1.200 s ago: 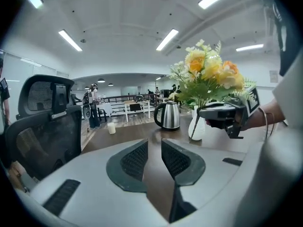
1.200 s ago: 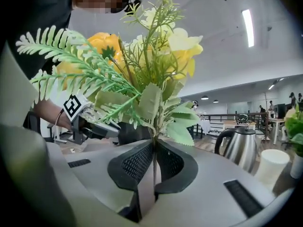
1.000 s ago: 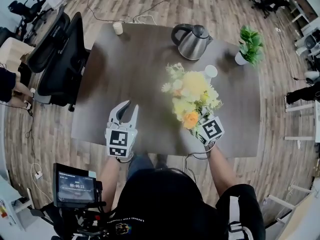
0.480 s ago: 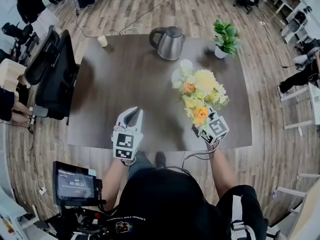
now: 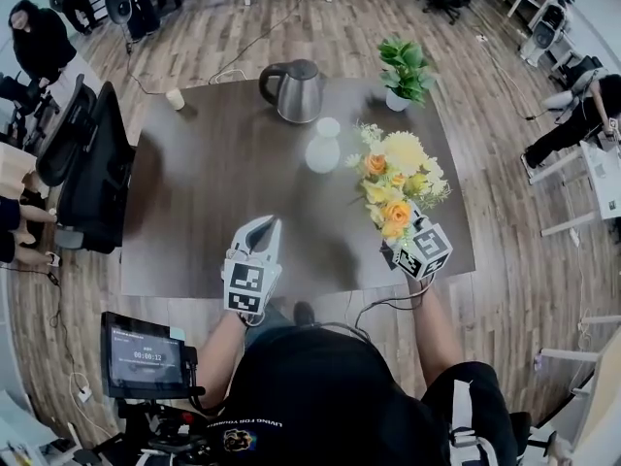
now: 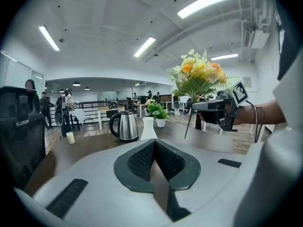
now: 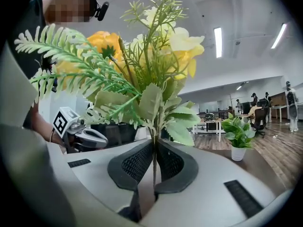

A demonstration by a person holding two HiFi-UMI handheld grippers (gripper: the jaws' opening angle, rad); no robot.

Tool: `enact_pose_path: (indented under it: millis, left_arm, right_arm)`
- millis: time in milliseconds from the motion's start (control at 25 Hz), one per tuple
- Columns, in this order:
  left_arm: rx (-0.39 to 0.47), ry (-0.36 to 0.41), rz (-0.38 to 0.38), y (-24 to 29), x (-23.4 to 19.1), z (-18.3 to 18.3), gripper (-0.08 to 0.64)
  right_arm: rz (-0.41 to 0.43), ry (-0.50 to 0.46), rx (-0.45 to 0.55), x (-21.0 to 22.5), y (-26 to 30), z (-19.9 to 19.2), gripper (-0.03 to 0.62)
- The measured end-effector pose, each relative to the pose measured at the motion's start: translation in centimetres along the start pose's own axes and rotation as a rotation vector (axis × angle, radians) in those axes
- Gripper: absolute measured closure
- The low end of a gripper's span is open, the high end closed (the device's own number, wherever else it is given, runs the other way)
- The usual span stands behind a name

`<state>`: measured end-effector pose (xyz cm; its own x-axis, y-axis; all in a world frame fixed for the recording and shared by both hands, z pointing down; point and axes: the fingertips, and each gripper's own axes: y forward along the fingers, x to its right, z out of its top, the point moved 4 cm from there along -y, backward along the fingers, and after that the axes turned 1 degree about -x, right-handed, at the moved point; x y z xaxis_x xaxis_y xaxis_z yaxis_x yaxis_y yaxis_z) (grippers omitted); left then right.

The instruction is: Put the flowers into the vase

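Counting one bunch of flowers point(image 5: 398, 178), one white vase point(image 5: 323, 149), one kettle point(image 5: 291, 90), one potted plant point(image 5: 403, 66), one cup point(image 5: 175, 98). Table point(image 5: 213, 192): bare between vase and near edge. Right gripper point(image 7: 154, 157) clamps the stems, with the yellow-orange blooms upright above the table's right side. Left gripper point(image 5: 260, 229): jaws together, nothing held.

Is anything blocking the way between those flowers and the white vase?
Nothing visible does. Only bare table lies between the flowers, held in the right gripper, and the vase; the kettle stands beyond it.
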<state>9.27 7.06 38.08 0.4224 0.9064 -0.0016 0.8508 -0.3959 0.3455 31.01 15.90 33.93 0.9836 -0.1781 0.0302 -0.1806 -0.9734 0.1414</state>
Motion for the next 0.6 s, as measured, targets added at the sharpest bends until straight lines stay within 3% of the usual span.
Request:
enact_pose_path:
  millis: [320, 600]
  left_arm:
    - [0.016, 0.010, -0.038, 0.8, 1.2, 0.9, 0.552]
    - [0.024, 0.004, -0.034, 1.3, 0.8, 1.1, 0.552]
  right_arm:
    - [-0.073, 0.014, -0.007, 2.8, -1.3, 1.7, 0.557]
    - [-0.084, 0.012, -0.010, 4.8, 0.3, 3.8, 0.556]
